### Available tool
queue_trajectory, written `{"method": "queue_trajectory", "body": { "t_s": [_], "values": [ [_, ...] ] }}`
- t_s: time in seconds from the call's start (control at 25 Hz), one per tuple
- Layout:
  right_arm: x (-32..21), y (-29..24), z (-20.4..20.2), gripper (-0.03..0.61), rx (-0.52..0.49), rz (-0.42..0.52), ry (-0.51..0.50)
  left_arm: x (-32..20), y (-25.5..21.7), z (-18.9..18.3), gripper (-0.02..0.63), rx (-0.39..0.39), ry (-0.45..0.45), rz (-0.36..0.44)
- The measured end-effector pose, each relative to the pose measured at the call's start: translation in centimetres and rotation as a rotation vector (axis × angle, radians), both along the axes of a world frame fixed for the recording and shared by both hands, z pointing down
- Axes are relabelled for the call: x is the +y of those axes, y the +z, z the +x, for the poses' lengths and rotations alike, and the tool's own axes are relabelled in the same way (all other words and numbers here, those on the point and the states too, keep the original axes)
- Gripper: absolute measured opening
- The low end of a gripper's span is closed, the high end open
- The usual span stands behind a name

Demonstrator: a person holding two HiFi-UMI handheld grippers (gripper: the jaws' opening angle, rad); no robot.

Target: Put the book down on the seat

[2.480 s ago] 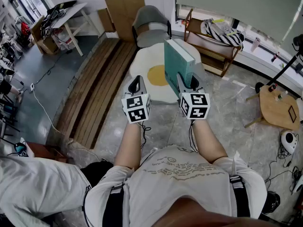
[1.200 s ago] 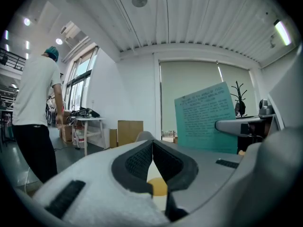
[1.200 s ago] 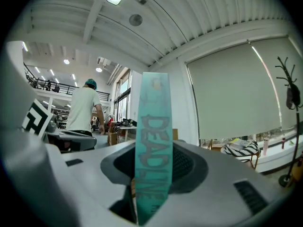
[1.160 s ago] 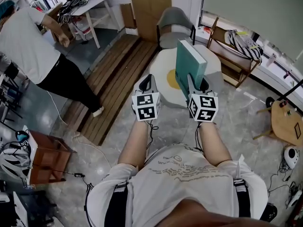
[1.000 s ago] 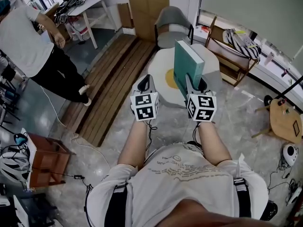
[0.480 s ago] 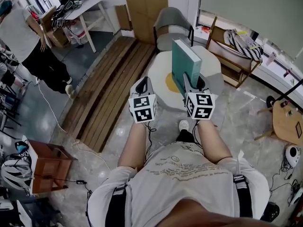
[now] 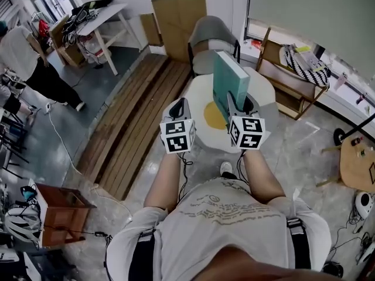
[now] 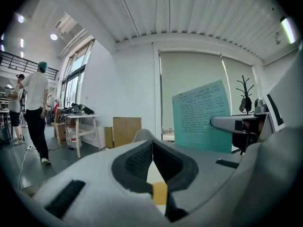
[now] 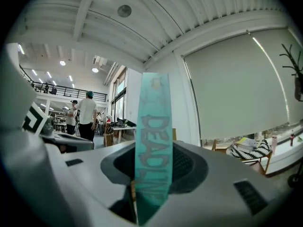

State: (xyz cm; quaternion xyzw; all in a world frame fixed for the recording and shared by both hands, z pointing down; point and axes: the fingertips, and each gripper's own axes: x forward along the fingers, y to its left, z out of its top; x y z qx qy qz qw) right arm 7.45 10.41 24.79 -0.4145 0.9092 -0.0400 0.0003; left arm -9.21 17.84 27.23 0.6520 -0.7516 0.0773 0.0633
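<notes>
The book (image 7: 226, 85) stands in the right gripper (image 7: 239, 106), chair (image 7: 212, 43) beyond.

Grey stone floor (image 7: 304, 151), wooden plank strip (image 7: 135, 116) (at left), white table (image 7: 99, 15) by the wall, roller blind (image 7: 310, 16) drawn

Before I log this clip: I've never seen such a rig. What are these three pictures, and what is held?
No robot: a person holds tongs in each hand. The wide picture comes from a head camera looking down; the other two ride on the tongs, looking along their jaws. The right tongs grip an upright teal book, spine toward their camera. The left tongs are closed and empty. On the floor ahead lies an egg-shaped rug, a grey chair beyond it.
</notes>
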Motion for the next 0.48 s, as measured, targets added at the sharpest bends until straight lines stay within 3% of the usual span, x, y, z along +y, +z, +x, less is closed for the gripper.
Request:
{"method": "queue_trajectory", "body": {
  "t_s": [0.48],
  "values": [
    [-11.8, -0.1, -0.5, 0.166, -0.014, -0.012, -0.024, -11.9, -1.1, 0.2, 0.02, -0.011, -0.004, -0.01]
  ]
}}
